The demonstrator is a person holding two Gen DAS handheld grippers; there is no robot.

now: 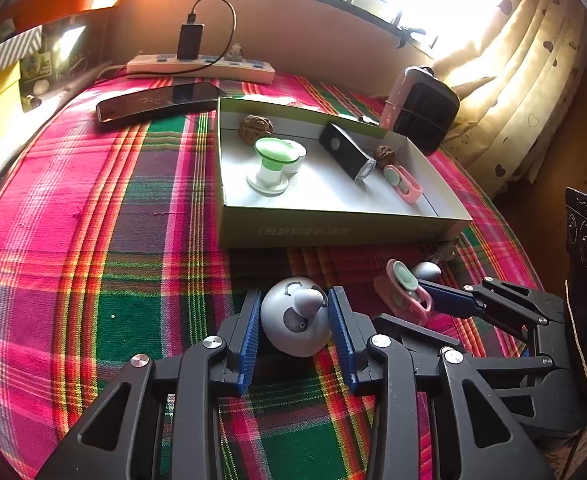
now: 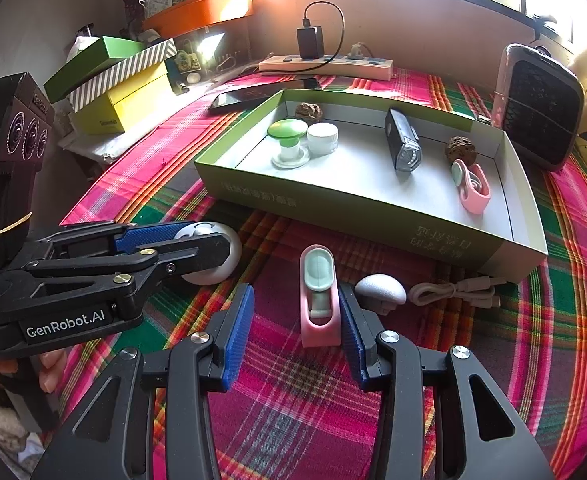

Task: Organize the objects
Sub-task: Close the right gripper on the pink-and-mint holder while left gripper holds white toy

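Observation:
A white round gadget [image 1: 295, 322] with a grey nub rests on the plaid cloth in front of the green-sided box [image 1: 333, 232]. My left gripper [image 1: 295, 320] has both blue pads against its sides; the right wrist view shows that gripper [image 2: 213, 244] low over the cloth with the gadget [image 2: 221, 268] in its jaws. My right gripper [image 2: 293, 320] stands open around an upright pink and mint clip [image 2: 319, 296], which leans on the right pad [image 2: 351, 332] with a gap to the left pad. In the left wrist view the right gripper [image 1: 417, 300] straddles the clip [image 1: 403, 292].
The box [image 2: 333, 204] holds two walnuts, a green-topped stand [image 2: 287, 136], a white cap, a black lamp [image 2: 403, 146] and another pink clip [image 2: 471, 186]. A white mushroom-shaped piece [image 2: 379, 288] and a coiled cable [image 2: 453, 292] lie before it. A phone, power strip and small heater [image 2: 537, 104] sit behind.

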